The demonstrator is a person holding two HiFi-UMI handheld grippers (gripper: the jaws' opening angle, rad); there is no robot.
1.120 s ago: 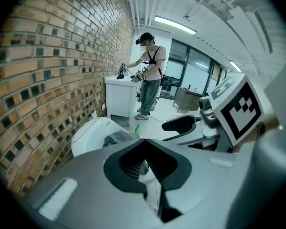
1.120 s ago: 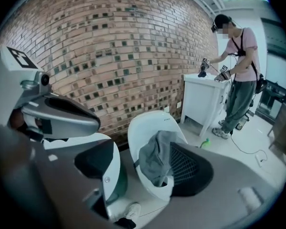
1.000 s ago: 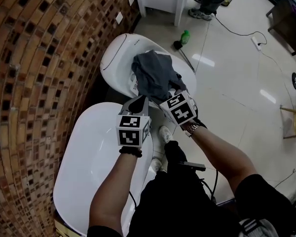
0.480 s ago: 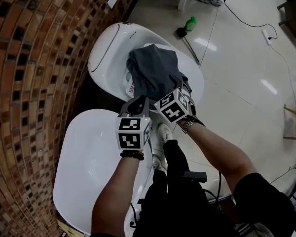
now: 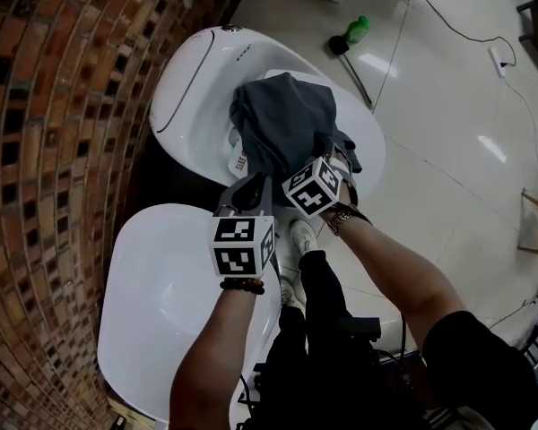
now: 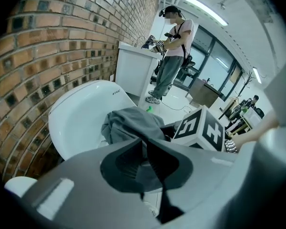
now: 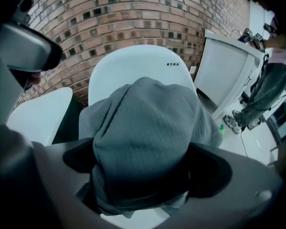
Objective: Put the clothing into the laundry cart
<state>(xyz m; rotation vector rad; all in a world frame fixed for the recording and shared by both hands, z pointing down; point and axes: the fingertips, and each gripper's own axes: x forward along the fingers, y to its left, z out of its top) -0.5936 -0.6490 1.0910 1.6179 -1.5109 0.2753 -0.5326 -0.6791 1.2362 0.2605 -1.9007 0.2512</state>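
Note:
A grey garment (image 5: 282,128) lies heaped in the farther white oval tub (image 5: 184,88), draped over its near rim. My right gripper (image 5: 330,157) points steeply down at the garment's near right edge. Its jaws have just been opening and now stand wide. In the right gripper view the garment (image 7: 143,123) bulges between the jaws of that gripper (image 7: 143,168), above the tub (image 7: 128,61). My left gripper (image 5: 245,189) sits at the garment's near left corner. In the left gripper view this gripper (image 6: 144,149) is shut, with a fold of grey cloth pinched between its pads.
A second white tub (image 5: 161,294) lies nearer, under my left arm. A brick wall (image 5: 54,106) runs along the left. A green bottle (image 5: 359,30) and a cable (image 5: 448,34) lie on the tiled floor. A person (image 6: 174,51) stands at a white cabinet (image 6: 133,68).
Both grippers have come down towards the far tub with the garment. The garment, bunched up above the tub before, now spreads lower into it.

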